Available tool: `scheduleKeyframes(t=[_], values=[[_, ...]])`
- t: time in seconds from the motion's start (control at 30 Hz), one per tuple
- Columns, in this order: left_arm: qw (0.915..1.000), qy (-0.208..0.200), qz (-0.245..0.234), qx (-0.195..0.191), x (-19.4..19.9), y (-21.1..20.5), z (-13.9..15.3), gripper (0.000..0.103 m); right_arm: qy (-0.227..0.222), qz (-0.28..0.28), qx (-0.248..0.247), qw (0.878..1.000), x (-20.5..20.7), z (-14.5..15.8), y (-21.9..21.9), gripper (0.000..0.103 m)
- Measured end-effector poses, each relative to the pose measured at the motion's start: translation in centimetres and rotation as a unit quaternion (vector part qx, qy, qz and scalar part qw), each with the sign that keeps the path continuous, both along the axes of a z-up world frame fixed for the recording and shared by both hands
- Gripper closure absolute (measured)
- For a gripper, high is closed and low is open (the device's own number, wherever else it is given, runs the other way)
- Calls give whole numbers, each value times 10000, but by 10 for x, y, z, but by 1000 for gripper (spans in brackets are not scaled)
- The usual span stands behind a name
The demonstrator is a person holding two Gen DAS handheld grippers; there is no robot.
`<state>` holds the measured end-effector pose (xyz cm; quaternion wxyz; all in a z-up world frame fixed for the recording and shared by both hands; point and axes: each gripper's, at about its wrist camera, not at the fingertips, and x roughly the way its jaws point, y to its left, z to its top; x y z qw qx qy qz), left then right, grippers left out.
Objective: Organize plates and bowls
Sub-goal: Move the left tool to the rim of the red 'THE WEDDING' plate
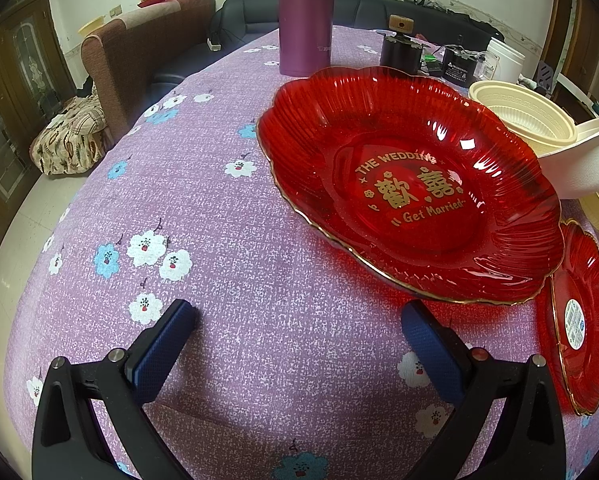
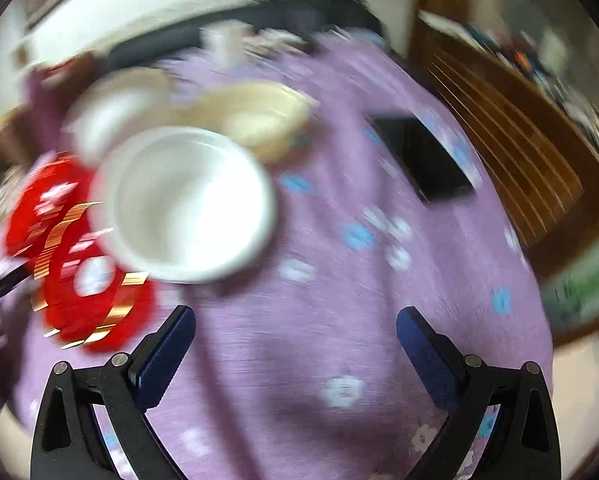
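Step in hand, as we judge it: approach, nothing picked up yet.

1. Left gripper [image 1: 299, 316]: jaws wide apart, nothing between them, over the purple floral tablecloth [image 1: 227, 264]. Ahead and to its right: large red plate [image 1: 411, 184], gold lettering, near edge just beyond the right fingertip. Small red plate [image 1: 583, 320] further right, edge tucked under the big one's rim. Behind those: cream bowls [image 1: 539, 128], nested w/ a white one, tilted.
2. Right gripper [image 2: 295, 320]: also wide open, empty. View heavily blurred. White bowl [image 2: 187, 204] ahead-left, upright; red plates [image 2: 79, 264] left of it, overlapping; cream bowl [image 2: 259, 120] beyond.

Next move, we reckon: stack plate on plate, bowl in bowl; thin rims need a careful pinch.

Others: purple flask [image 1: 305, 20] far ahead of left gripper, dark jar [image 1: 401, 46] to its right; black flat item [image 2: 423, 160] ahead-right of right gripper. None block the reach; bowls crowd the plates.
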<state>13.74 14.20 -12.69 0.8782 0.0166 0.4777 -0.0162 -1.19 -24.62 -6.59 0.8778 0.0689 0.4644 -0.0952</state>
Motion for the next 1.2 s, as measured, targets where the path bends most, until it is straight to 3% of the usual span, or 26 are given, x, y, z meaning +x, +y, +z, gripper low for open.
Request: scheduleKeyframes(t=[0.13,0.27,0.4,0.57,0.63,0.67,0.7,0.83,1.13,1.2], values=[[9994,276,-187,-9,-4,3,2,0,-85,1204,369,9920,15,28,50,1],[9987,440,-255,-80,-19,10,6,0,105,1585,1019,9820,36,35,75,1],[9977,405,-196,-507,-28,29,28,0,285,1777,1106,9774,62,38,99,1],[9945,350,-191,-964,-11,49,60,2,357,1839,1529,9703,107,47,119,5],[9934,460,-158,-1041,1,53,64,18,476,1789,1445,9720,131,42,130,23],[9918,617,-147,-1108,11,55,64,24,524,1762,1566,9704,139,41,133,42],[9903,691,-163,-1194,16,55,64,39,614,1703,1766,9675,152,35,134,47],[9870,980,-141,-1270,43,58,60,43,755,1537,1727,9700,182,21,138,47],[9849,1142,-324,-1257,91,44,49,44,964,1364,1692,9713,216,0,140,48],[9843,1184,-354,-1257,97,42,46,46,991,1368,1690,9710,221,-4,142,56]])
